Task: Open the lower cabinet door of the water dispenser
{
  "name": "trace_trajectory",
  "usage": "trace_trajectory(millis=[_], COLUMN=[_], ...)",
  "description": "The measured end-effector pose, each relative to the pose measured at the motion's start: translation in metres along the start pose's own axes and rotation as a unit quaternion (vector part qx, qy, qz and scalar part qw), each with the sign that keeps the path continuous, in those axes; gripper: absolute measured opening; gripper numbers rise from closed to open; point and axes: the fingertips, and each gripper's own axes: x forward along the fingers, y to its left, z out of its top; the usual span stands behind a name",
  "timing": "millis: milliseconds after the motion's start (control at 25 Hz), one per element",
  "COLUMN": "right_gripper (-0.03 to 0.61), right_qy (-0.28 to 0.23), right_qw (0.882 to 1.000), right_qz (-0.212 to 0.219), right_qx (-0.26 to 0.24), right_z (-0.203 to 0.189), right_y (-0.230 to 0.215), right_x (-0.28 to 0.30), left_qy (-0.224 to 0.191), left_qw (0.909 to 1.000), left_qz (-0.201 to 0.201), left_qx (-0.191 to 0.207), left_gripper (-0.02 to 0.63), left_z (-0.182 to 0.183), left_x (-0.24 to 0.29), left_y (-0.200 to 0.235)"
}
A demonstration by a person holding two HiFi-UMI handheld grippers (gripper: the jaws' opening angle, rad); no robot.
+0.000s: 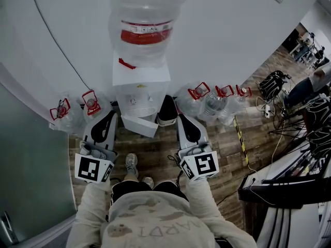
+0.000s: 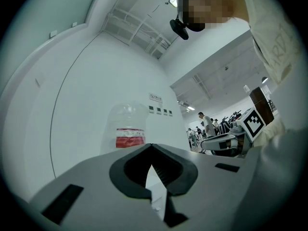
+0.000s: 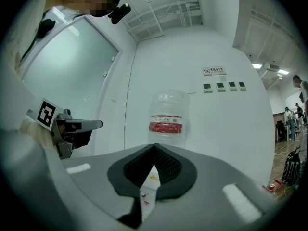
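Far left on the wood floor [image 1: 155,159]: two clear spare jugs [image 1: 77,110] with red handles, fill level not readable. Left gripper [image 1: 111,115] next, jaws clenched tip to tip, nothing between them, pointing at the water dispenser [image 1: 140,76]. The dispenser stands against the white wall and carries an inverted clear bottle [image 1: 145,19] with a red label; can't tell the water level. Lower cabinet door [image 1: 140,125] is at the dispenser's base, swung outward, between the two grippers; can't tell whether it touches the left jaws. Right gripper [image 1: 181,117]: jaws clenched, empty. Further right, three more red-handled jugs [image 1: 217,99], contents unclear.
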Motion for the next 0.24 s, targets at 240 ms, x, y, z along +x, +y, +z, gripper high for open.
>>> trace_trajectory(millis=[240], right_gripper=[0.009], right_qy=[-0.006], right_qw=[1.000], right_qz=[-0.001], right_qx=[0.002], right_z=[0.0038], right_y=[0.0021], right_x=[-0.0049], left_qy=[-0.003], left_qw=[1.0000], left_qz=[0.002], left_qx=[0.003], left_gripper=[0.003], left_z=[0.0036], left_x=[-0.0064], left_y=[-0.0031])
